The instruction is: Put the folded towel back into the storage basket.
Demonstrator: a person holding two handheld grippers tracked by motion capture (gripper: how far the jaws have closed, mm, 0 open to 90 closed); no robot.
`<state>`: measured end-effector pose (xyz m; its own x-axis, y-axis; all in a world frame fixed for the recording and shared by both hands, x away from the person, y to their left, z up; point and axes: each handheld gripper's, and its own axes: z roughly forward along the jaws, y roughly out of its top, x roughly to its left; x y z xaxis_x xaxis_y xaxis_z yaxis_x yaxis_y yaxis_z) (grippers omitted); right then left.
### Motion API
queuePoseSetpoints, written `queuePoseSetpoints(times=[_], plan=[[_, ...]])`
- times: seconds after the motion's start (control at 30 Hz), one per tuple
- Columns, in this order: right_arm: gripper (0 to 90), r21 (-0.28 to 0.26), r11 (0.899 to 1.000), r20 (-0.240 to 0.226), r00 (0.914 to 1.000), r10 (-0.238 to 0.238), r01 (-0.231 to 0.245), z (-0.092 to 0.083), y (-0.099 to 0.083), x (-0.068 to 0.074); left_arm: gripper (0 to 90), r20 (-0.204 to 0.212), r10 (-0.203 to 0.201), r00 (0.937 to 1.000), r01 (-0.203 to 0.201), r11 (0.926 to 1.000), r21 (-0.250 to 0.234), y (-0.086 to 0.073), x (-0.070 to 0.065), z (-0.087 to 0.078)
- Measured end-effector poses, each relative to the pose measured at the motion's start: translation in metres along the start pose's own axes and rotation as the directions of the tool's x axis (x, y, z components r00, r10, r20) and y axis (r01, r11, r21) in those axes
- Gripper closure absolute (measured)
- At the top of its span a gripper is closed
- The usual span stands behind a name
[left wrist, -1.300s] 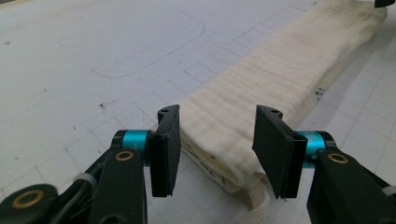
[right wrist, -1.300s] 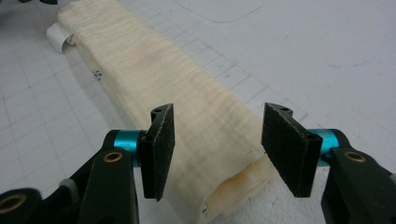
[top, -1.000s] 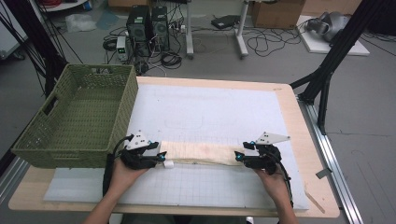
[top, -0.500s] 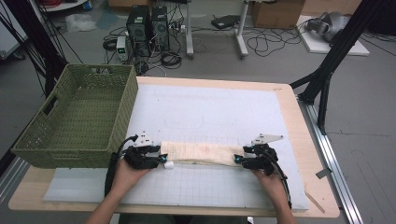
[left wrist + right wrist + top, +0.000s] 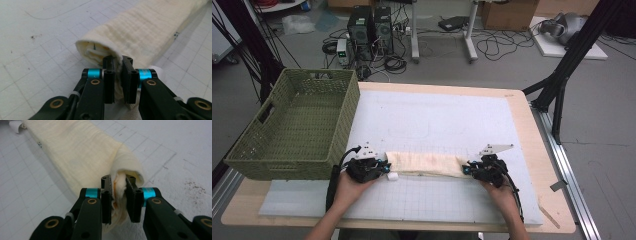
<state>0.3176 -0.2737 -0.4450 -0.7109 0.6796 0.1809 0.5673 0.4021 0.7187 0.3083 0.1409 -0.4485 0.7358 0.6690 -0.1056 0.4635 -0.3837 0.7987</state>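
A cream cloth, folded into a long narrow band, lies across the white gridded mat near the table's front. My left gripper is at the band's left end; its jaws have just been closing and now pinch the cloth edge between the pads. At the right end my right gripper has also just been closing, and its pads squeeze a bunched fold of the cloth. Both grippers lie low on the mat, facing each other.
A green woven basket stands at the table's left, close to my left hand. The mat's far half is bare. The wooden table edge runs along the right. Computers and cables sit on the floor beyond the table.
Both pairs of jaws have closed onto the ends of the cloth. The cloth band looks a little shorter and more bunched than a second ago. The hands have hardly shifted.
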Motion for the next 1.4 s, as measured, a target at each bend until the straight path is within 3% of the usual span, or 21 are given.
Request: queuePoseSetpoints(times=[0.1, 0.3, 0.47, 0.8, 0.87, 0.9, 0.97, 1.07, 1.2, 1.3, 1.4], plan=[[80.1, 0.006, 1.000, -0.022, 0.9997, 0.011, -0.011, 0.000, 0.002, -0.003, 83.4, -0.021, 0.004, 0.9998, -0.004, 1.0000, 0.000, 0.001, -0.003, -0.003], [80.6, 0.003, 0.998, -0.006, 0.9984, -0.056, 0.056, 0.002, 0.018, -0.002, 83.7, -0.078, 0.021, 0.9967, -0.022, 0.9998, -0.003, 0.002, -0.009, -0.015], [80.5, 0.000, 0.997, -0.018, 0.9971, -0.073, 0.073, 0.006, 0.033, -0.002, 83.7, -0.110, 0.024, 0.9936, -0.025, 0.9997, -0.002, -0.003, -0.016, -0.030], [78.4, 0.023, 0.997, -0.055, 0.9961, -0.069, 0.070, 0.032, 0.047, -0.003, 83.2, -0.123, 0.031, 0.9919, -0.027, 0.9991, 0.031, -0.022, -0.024, -0.047], [72.9, 0.029, 0.997, -0.049, 0.9966, -0.066, 0.068, 0.037, 0.046, -0.003, 80.8, -0.127, 0.022, 0.9916, -0.019, 0.9994, 0.029, -0.024, -0.024, -0.047], [69.6, 0.020, 0.998, -0.044, 0.9969, -0.065, 0.066, 0.038, 0.046, -0.003, 75.2, -0.134, 0.013, 0.9910, -0.011, 0.9998, 0.015, -0.023, -0.023, -0.049], [63.8, -0.011, 0.999, -0.057, 0.9974, -0.045, 0.044, 0.034, 0.046, -0.006, 63.8, -0.136, 0.000, 0.9908, -0.002, 0.9998, -0.021, -0.021, -0.021, -0.052], [56.8, -0.084, 0.996, -0.078, 0.9968, -0.018, 0.011, 0.019, 0.046, -0.009, 58.3, -0.128, 0.006, 0.9918, -0.014, 0.9976, -0.068, -0.016, -0.019, -0.059], [50.5, -0.120, 0.992, -0.044, 0.9983, -0.039, 0.033, 0.001, 0.044, -0.005, 56.9, -0.109, 0.048, 0.9928, -0.060, 0.9927, -0.104, -0.008, -0.019, -0.061], [48.3, -0.137, 0.990, -0.022, 0.9988, -0.044, 0.040, -0.009, 0.038, -0.003, 57.6, -0.074, 0.104, 0.9918, -0.112, 0.9874, -0.112, 0.000, -0.019, -0.057], [46.5, -0.153, 0.988, -0.019, 0.9990, -0.041, 0.037, -0.018, 0.029, -0.001, 57.1, -0.032, 0.131, 0.9908, -0.134, 0.9833, -0.123, 0.009, -0.018, -0.048]])
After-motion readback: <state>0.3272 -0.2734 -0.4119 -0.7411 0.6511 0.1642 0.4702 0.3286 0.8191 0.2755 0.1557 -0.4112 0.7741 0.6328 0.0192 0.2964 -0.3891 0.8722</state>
